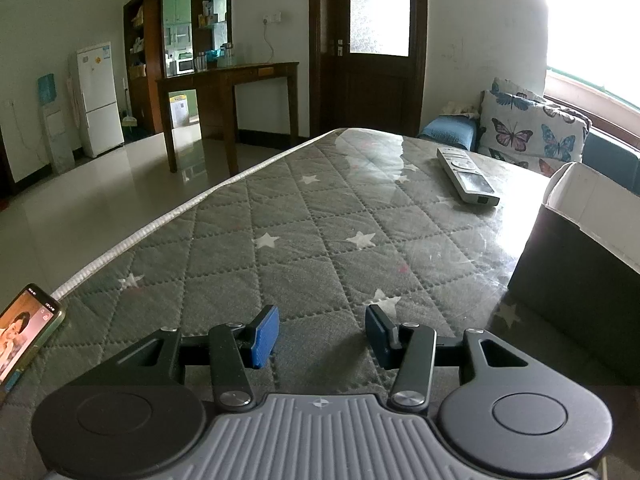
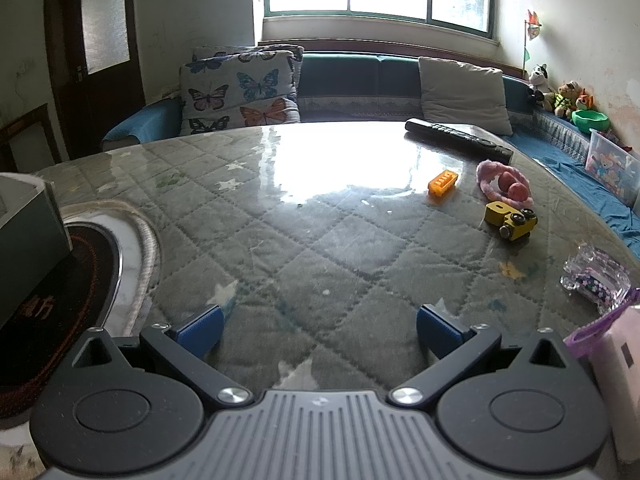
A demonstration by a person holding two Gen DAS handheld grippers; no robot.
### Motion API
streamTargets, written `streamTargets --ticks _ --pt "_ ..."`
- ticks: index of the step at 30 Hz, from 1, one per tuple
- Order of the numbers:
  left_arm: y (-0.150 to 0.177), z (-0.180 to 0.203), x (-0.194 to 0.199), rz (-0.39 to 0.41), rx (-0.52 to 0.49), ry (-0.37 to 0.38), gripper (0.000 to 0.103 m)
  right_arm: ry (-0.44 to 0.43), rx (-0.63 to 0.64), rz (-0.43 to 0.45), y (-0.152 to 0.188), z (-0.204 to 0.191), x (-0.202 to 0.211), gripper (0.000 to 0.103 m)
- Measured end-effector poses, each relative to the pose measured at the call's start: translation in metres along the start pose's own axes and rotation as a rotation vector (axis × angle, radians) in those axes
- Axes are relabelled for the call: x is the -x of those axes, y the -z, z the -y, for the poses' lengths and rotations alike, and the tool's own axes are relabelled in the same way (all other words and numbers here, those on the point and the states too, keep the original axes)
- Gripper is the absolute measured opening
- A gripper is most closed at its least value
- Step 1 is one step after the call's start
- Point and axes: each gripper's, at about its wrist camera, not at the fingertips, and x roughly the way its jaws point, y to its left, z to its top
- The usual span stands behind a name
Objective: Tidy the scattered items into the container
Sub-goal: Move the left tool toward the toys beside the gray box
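Both grippers (image 1: 322, 334) (image 2: 318, 334) jaws spread, empty. Yellow toy truck (image 2: 510, 220) likely light, rigid, rolls; pinch body sides. Box (image 1: 580, 256) waiting.

Remote controls: 2, one silver (image 1: 467, 176), one black (image 2: 458, 139). Open cardboard box (image 1: 576, 264): 1. Phone (image 1: 25, 336): 1. Orange toy block (image 2: 442, 182): 1. Pink plush toy (image 2: 505, 184): 1. Yellow toy truck (image 2: 511, 220): 1. Butterfly cushions (image 2: 239, 94): 2.
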Motion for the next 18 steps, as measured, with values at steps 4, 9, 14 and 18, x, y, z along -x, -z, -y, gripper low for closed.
streamTargets --ticks 4,9,14,18 --pt "0.001 0.000 0.002 0.000 0.002 -0.001 0.052 -0.006 0.023 0.008 0.001 -0.004 0.003 0.103" --pt "0.004 0.002 0.005 -0.001 0.003 -0.001 0.051 -0.034 0.067 0.029 0.020 -0.013 0.027 0.103" --pt "0.017 0.005 0.025 -0.005 -0.003 0.039 0.051 -0.039 0.110 0.031 0.037 -0.025 0.055 0.103" --pt "0.030 0.004 0.047 -0.015 -0.016 0.061 0.050 -0.023 0.184 0.073 0.050 -0.038 0.085 0.103"
